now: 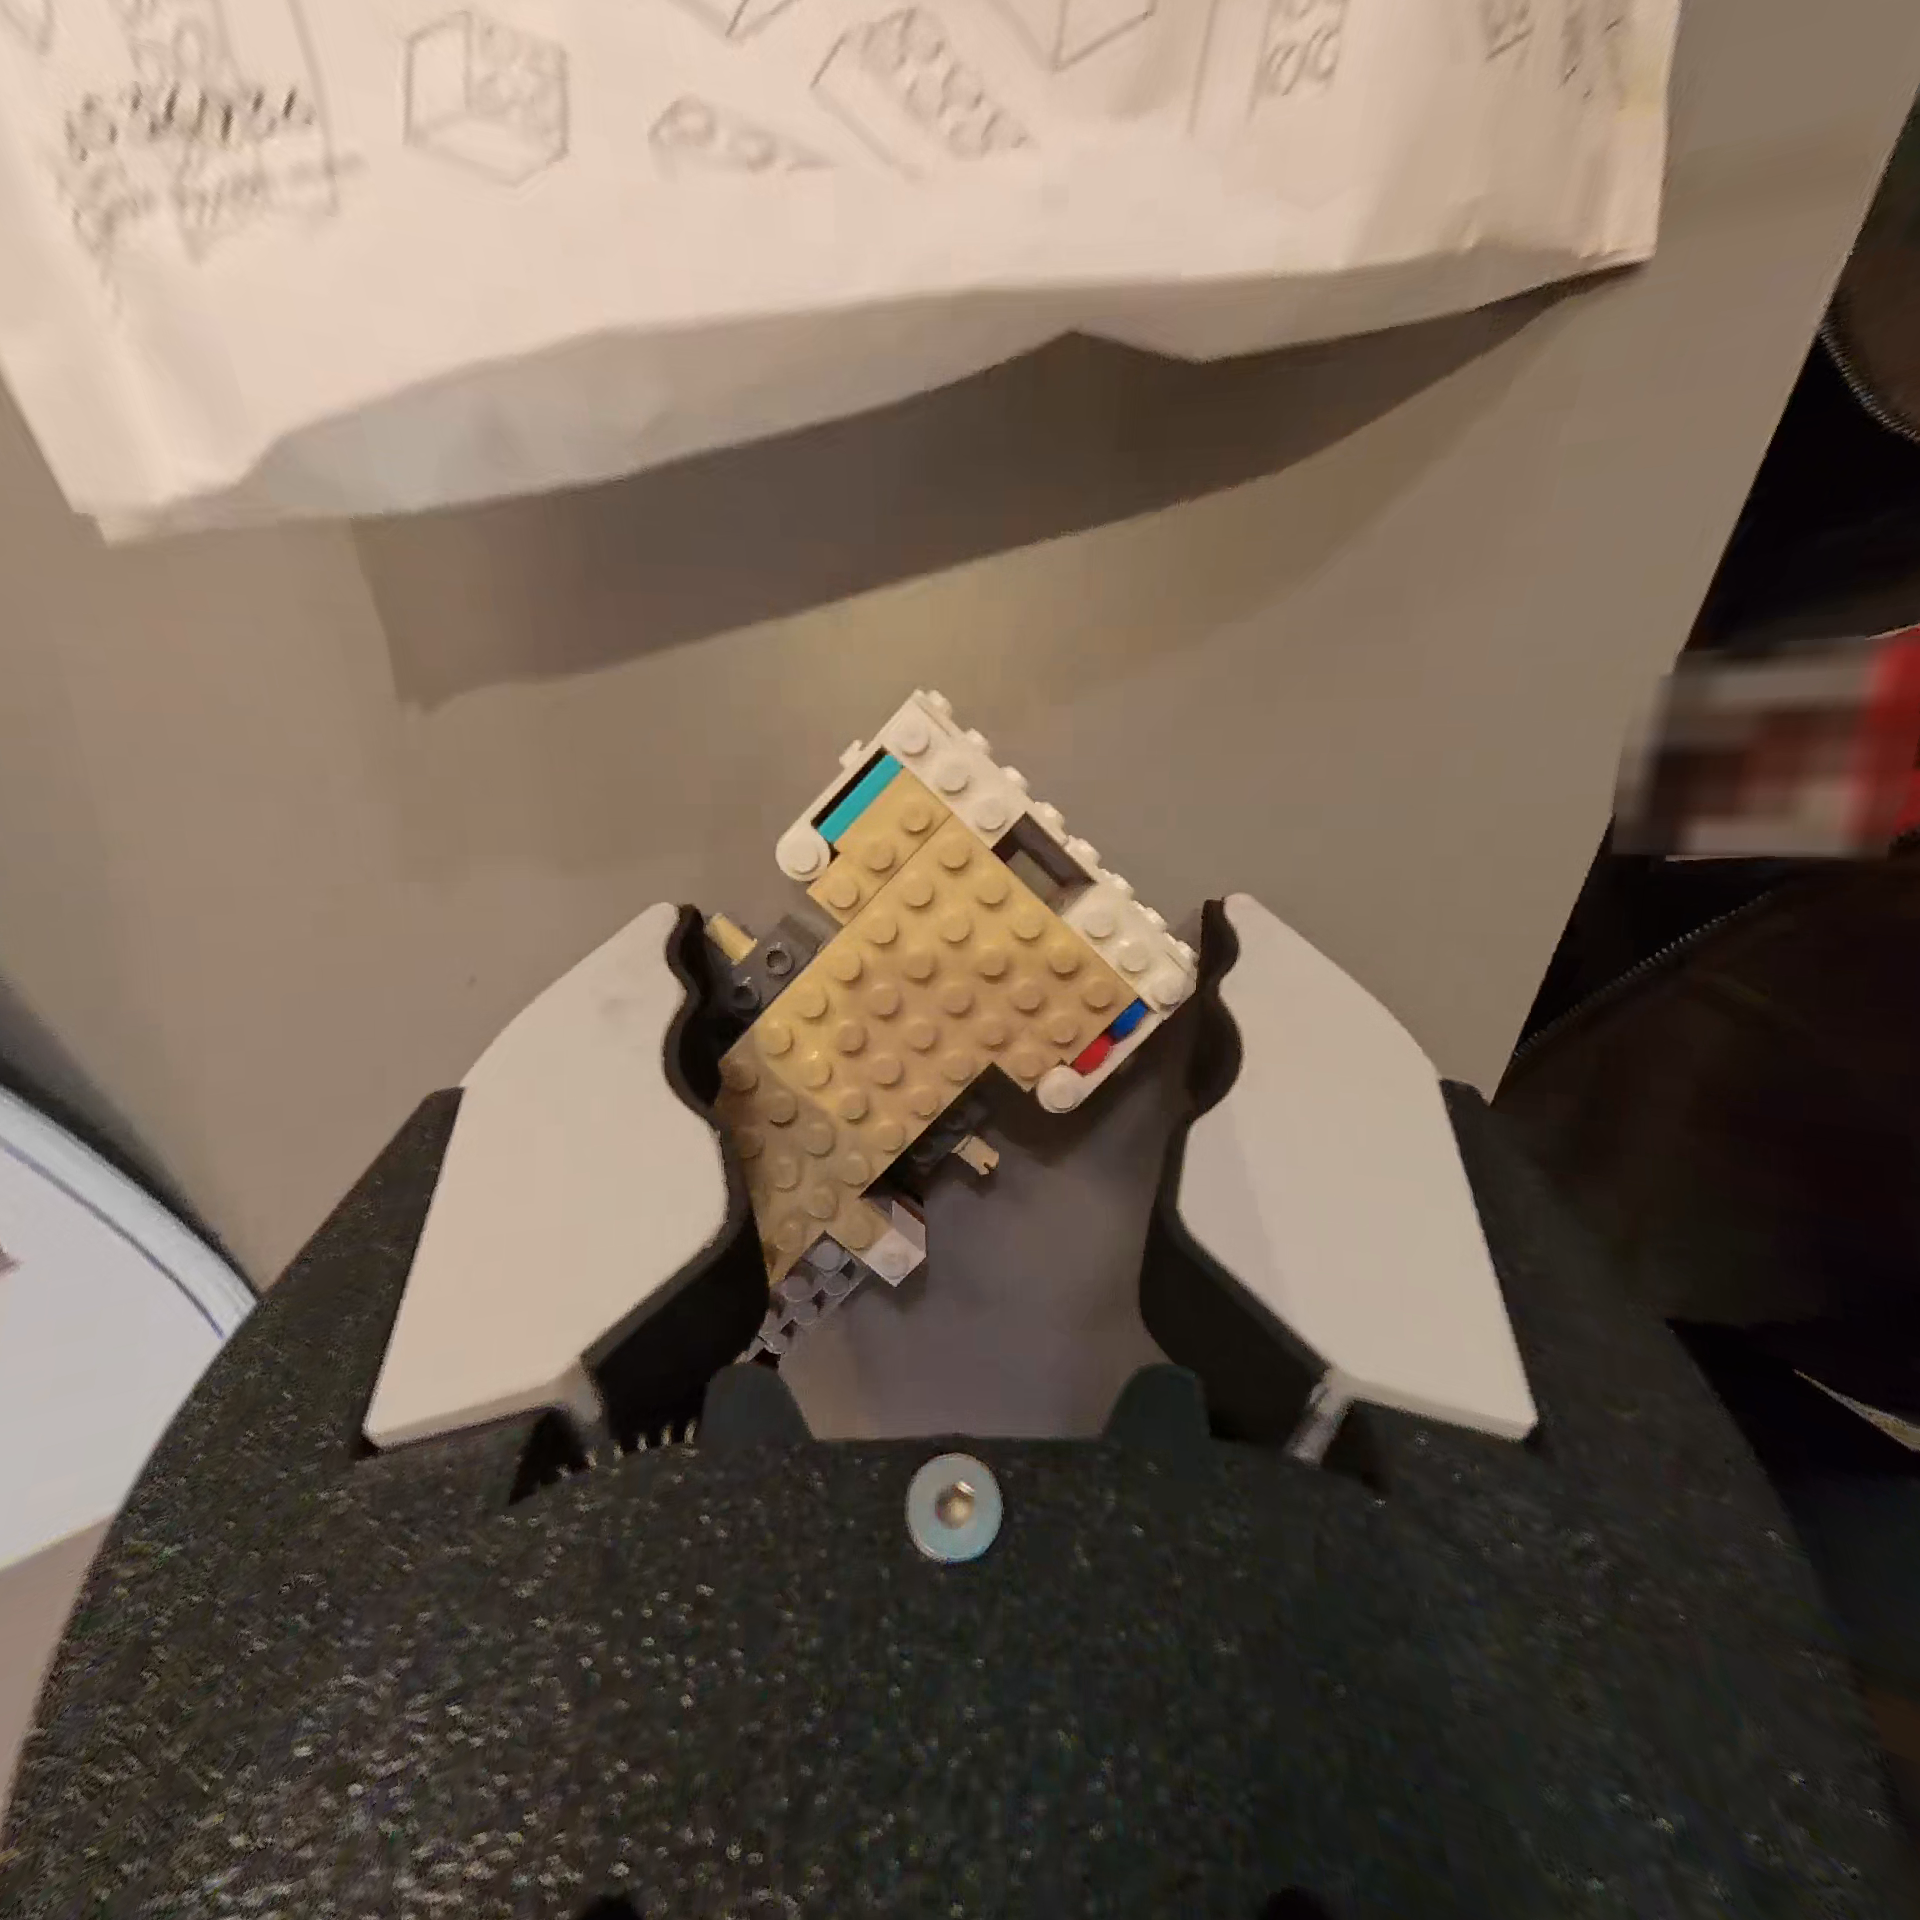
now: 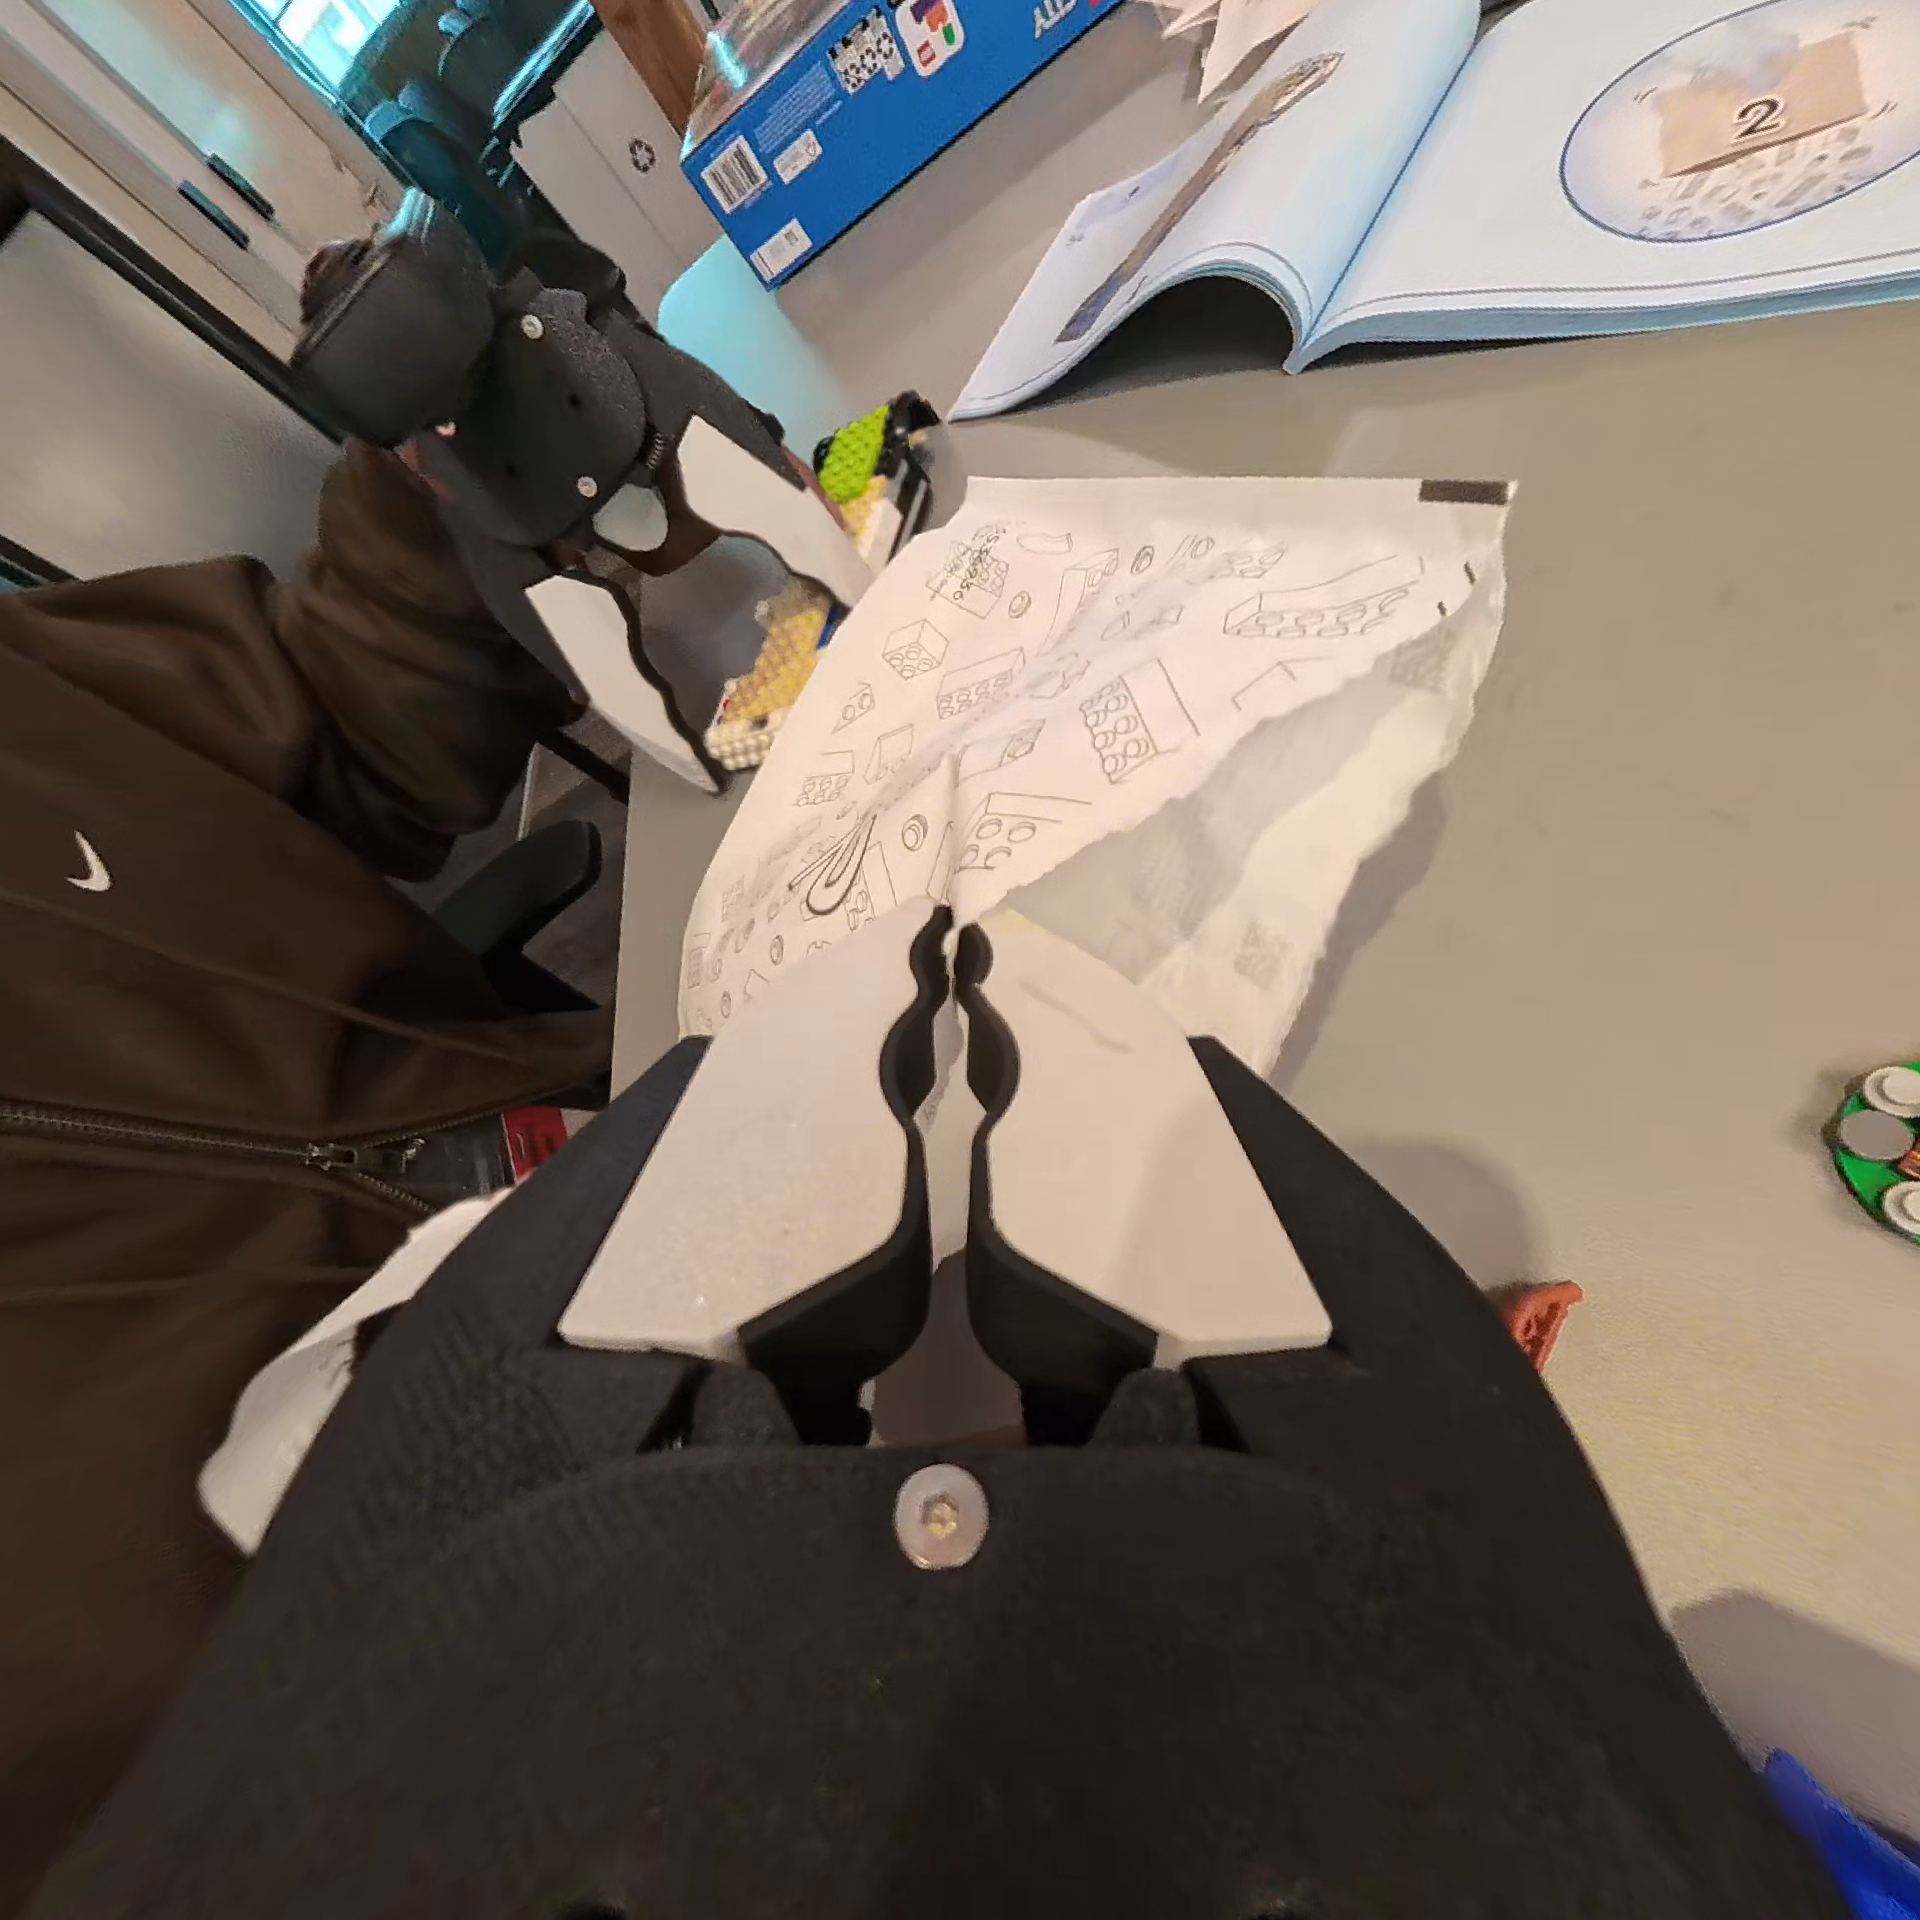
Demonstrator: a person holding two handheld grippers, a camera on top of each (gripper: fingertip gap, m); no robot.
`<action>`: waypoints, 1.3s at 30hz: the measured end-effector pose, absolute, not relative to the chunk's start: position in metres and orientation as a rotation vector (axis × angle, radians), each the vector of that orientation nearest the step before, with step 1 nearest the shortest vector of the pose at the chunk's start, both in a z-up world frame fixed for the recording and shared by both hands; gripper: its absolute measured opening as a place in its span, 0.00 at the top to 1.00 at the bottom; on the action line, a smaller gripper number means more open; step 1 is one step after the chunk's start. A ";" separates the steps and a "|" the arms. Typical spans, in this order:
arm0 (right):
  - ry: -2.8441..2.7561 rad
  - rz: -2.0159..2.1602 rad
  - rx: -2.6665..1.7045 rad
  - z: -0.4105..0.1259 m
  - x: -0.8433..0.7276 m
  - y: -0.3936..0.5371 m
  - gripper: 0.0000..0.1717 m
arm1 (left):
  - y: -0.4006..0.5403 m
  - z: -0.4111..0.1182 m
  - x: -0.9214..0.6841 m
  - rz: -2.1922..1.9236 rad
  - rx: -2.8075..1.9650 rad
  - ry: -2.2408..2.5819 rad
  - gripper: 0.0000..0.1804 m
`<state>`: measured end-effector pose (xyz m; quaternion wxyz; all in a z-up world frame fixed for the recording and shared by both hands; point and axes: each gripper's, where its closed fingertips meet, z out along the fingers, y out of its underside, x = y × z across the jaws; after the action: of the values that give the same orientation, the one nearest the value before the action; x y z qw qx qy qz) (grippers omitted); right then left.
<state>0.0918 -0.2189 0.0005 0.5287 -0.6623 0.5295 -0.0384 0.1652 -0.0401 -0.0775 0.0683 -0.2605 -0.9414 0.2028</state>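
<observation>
My left gripper (image 1: 940, 925) is shut on a small brick build (image 1: 935, 997) with a tan studded plate, a white rim and grey parts under it. The left pad presses the tan plate's edge and the right pad presses the white corner. The same build (image 2: 774, 665) shows between that gripper's fingers (image 2: 623, 665) in the right wrist view, at the table's left edge. My right gripper (image 2: 951, 930) is shut on the torn edge of a white paper bag (image 2: 1091, 675) printed with brick outlines, and a strip of paper shows between the pads. The bag (image 1: 520, 260) lies beyond the build.
An open instruction booklet (image 2: 1455, 208) and a blue box (image 2: 862, 114) lie at the back of the grey table (image 2: 1558, 935). A round green piece (image 2: 1881, 1143) and a reddish-brown piece (image 2: 1543, 1320) lie at the right. A person in a brown hoodie (image 2: 156, 935) sits at the left. My hands' fingertips stand some 20 cm from each other. My left tips are about 30 cm from the reddish-brown piece (image 2: 1543, 1320), my right tips only 12 cm.
</observation>
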 end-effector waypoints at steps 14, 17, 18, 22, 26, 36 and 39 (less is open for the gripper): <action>1.241 -0.177 -1.503 0.010 0.100 -0.227 1.00 | -0.091 0.041 0.201 1.525 -0.392 -2.587 0.38; 1.227 -0.185 -1.472 0.016 0.100 -0.229 1.00 | -0.135 0.092 0.199 1.809 -0.288 -2.326 0.36; 1.223 -0.182 -1.461 0.018 0.099 -0.229 1.00 | -0.149 0.105 0.200 1.859 -0.248 -2.255 0.38; 1.189 -0.152 -1.446 0.020 0.096 -0.226 1.00 | -0.199 0.135 0.188 1.761 -0.192 -1.982 0.54; 1.152 -0.131 -1.480 0.018 0.090 -0.219 1.00 | -0.249 0.137 0.187 1.831 -0.257 -1.960 0.53; 1.105 -0.017 -1.517 0.006 0.080 -0.200 1.00 | -0.283 0.101 0.183 1.745 -0.280 -1.857 0.40; 1.154 0.004 -1.552 -0.007 0.081 -0.198 1.00 | -0.270 0.070 0.161 1.520 -0.476 -1.904 0.53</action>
<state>0.0806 -0.1985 -0.0067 0.5680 -0.6605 0.4911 0.0019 0.1613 -0.2704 0.0703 0.3236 -0.1815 -0.7257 0.5793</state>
